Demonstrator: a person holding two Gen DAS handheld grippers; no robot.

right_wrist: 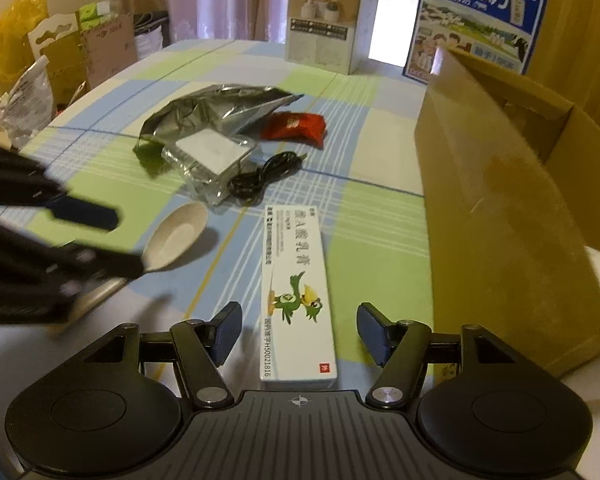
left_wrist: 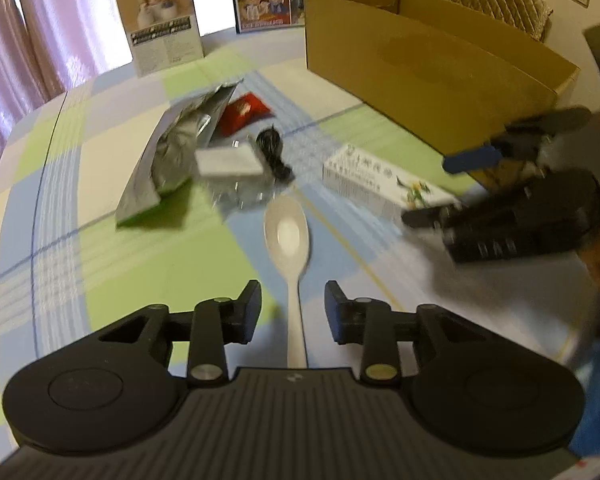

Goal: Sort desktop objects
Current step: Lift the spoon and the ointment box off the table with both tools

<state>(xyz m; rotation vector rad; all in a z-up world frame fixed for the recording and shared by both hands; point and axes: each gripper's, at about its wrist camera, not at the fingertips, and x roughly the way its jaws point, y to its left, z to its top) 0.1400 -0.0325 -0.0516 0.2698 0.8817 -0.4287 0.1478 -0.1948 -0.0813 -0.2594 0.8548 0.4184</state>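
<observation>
Left gripper [left_wrist: 292,308] spread wide, the white spoon [left_wrist: 289,240] lying loose between its fingers, bowl ahead. Right gripper [right_wrist: 298,332] gapes too, the ointment box [right_wrist: 296,292] flat between its fingers, ungripped. Cardboard box [right_wrist: 500,200] stands just right.

Right gripper [right_wrist: 296,330] astride ointment box [right_wrist: 298,296]

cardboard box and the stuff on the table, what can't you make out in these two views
- Cardboard box contents: both views, hidden by its own walls.
- Spoon handle end: left wrist view, hidden under the left gripper body.
- Ointment box print: left wrist view, motion blur.
- Right gripper in left wrist view: blurred, cut by the edge.
</observation>
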